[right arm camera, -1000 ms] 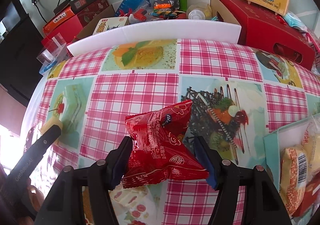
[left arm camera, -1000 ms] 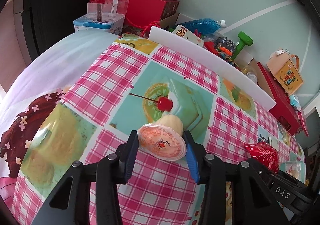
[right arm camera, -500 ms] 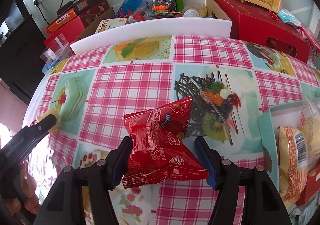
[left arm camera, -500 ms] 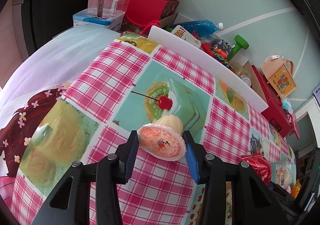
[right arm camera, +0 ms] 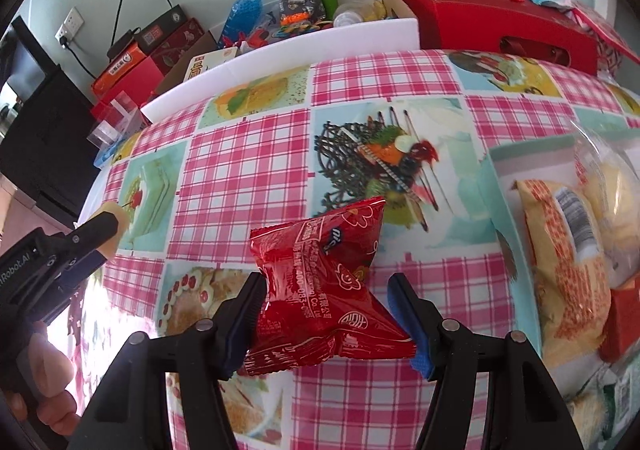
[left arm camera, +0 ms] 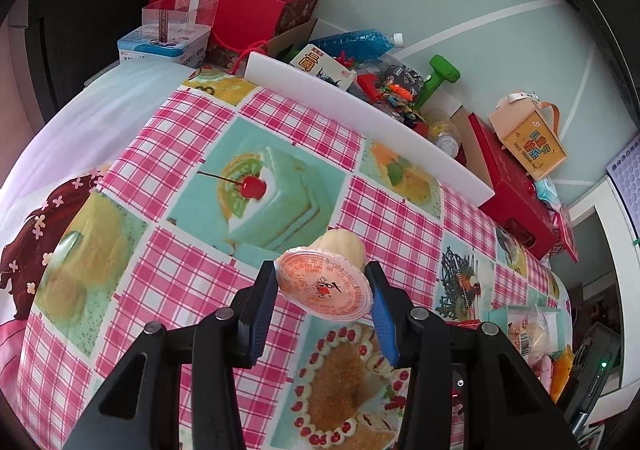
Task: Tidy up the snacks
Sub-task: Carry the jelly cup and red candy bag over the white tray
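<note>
One small jelly cup with an orange foil lid (left arm camera: 323,287), cream-coloured body: lying tilted in the left gripper (left arm camera: 323,304), lid facing the camera, long axis pointing away; jaws standing narrow, pressing its rim on both sides, above the pink checked worktop cloth (left arm camera: 192,282).

One red crinkled foil snack packet (right arm camera: 324,286): sitting pinched in the right gripper (right arm camera: 328,316), jaws partly open around it, long axis running upward and rightward.

Right view alone is showing two wrapped yellow-orange snack bags (right arm camera: 568,270) in a pale blue-green box (right arm camera: 496,185), plus a hand (right arm camera: 44,382) gripping the left tool. One green dumbbell (left arm camera: 438,79) is lying behind the white foam board (left arm camera: 360,121).
</note>
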A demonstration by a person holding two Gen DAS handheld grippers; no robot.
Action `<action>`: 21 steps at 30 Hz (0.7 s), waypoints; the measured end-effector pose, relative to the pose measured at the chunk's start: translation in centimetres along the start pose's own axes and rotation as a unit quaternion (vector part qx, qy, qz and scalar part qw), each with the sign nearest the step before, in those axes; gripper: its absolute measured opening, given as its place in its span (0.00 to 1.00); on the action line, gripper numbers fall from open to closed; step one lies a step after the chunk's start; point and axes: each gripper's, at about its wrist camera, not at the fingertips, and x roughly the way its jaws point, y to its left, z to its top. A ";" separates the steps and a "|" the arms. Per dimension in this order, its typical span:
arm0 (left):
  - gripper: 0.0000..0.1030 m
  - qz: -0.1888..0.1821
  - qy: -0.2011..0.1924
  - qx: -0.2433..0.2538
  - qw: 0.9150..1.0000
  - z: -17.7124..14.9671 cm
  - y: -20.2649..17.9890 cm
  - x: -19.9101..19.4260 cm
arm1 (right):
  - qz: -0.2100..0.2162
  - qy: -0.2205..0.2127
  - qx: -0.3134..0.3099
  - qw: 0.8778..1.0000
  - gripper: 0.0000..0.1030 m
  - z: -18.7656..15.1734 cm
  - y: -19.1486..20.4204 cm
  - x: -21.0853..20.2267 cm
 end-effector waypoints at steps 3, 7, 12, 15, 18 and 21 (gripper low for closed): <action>0.45 0.001 -0.004 0.011 1.000 -0.1 -1.2 -0.8 | 0.002 -0.002 0.009 1.000 0.64 -0.7 -1.4 -1.2; 0.45 -0.005 -0.011 0.028 1.000 -0.3 -3.0 -2.1 | 0.006 -0.010 0.022 1.000 0.64 -1.0 -2.5 -2.9; 0.45 -0.011 -0.022 0.047 0.999 -0.8 -5.3 -4.0 | 0.007 -0.033 0.024 0.999 0.64 -0.9 -2.2 -5.3; 0.44 -0.017 -0.029 0.060 0.998 -1.2 -6.6 -5.1 | 0.004 -0.043 0.030 0.999 0.64 -1.0 -2.5 -6.4; 0.45 -0.025 -0.037 0.072 0.996 -1.6 -7.8 -6.0 | 0.002 -0.051 0.037 0.998 0.64 -1.1 -2.8 -7.3; 0.45 -0.030 -0.040 0.081 0.995 -2.0 -8.9 -6.7 | -0.003 -0.060 0.042 0.997 0.64 -1.3 -3.2 -8.2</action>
